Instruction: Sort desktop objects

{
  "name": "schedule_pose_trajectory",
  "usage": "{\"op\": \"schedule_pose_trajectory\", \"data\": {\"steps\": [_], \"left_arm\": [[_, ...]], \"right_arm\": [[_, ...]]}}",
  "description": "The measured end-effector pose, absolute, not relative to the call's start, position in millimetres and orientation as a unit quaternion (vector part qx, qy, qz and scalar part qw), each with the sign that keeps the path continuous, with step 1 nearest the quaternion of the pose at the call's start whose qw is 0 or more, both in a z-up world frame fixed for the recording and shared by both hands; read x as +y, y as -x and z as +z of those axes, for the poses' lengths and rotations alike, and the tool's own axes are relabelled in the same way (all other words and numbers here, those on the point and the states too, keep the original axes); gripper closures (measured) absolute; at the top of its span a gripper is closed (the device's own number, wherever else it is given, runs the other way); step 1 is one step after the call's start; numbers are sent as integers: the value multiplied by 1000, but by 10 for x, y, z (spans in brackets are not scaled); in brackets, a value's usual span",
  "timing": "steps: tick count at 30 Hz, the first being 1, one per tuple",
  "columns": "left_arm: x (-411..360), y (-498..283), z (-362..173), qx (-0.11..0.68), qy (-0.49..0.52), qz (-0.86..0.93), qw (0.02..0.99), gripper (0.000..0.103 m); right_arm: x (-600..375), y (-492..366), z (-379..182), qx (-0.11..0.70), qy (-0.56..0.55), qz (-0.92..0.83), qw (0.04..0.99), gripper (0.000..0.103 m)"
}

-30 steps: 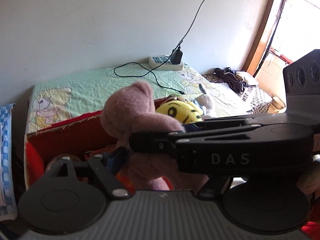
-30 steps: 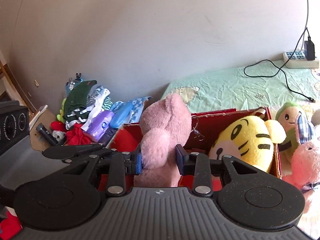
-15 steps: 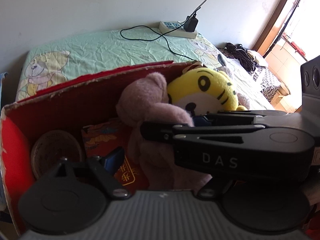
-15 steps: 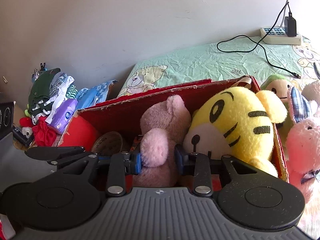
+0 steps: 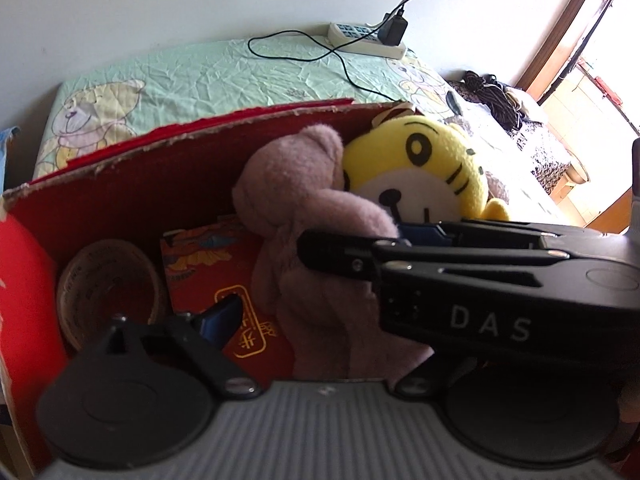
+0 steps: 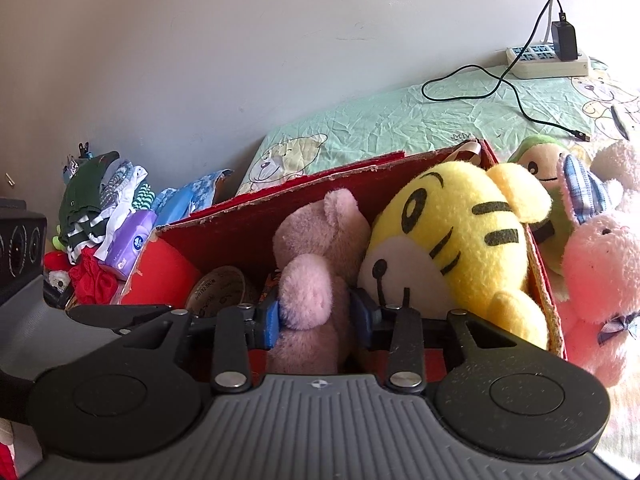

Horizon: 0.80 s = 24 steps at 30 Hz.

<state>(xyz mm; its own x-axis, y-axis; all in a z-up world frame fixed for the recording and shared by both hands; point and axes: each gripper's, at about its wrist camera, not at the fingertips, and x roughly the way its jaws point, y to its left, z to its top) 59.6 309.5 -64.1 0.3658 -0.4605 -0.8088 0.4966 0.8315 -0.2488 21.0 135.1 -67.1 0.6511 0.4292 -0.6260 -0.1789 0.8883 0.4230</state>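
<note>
1. We hold the right tool squeezed on a fuzzy pink-brown teddy bear; its blue pads press the bear's soft arm from both sides.
2. The bear sits inside a red cardboard box with a rough, torn top edge.
3. We see our left tool in its own view. One blue pad shows low on the left, and the right tool's black arm hides the other side, so we cannot tell if it is spread or squeezed.
4. A round yellow tiger toy with black stripes and a white snout leans against the bear in the box.
5. On the box floor lie a round roll of tape and a flat red packet with gold marks.
6. Just outside the box sit a fluffy pink bunny and a green-capped plush.
7. The box rests on a bed with a crinkly green sheet printed with bears.
8. A white power strip and a thin black cable lie by the plain pale wall.
9. Folded clothes are piled to the left.
</note>
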Motion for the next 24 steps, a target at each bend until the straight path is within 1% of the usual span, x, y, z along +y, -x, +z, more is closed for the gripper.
{"op": "schedule_pose_trajectory", "data": {"steps": [2, 4, 6, 10, 24], "left_arm": [[3088, -575, -647, 483, -14, -293, 825, 11], [3074, -557, -648, 483, -11, -297, 824, 11], [3058, -556, -667, 486, -8, -301, 821, 11], [3017, -558, -706, 494, -12, -302, 815, 11], [2975, -582, -734, 502, -19, -296, 812, 10]], "right_arm": [[1324, -170, -663, 377, -168, 168, 895, 64], [1300, -148, -662, 374, -171, 166, 897, 68], [1276, -131, -668, 370, -173, 159, 899, 75], [1241, -113, -713, 365, -177, 160, 900, 80], [1241, -106, -732, 366, -186, 155, 899, 80]]}}
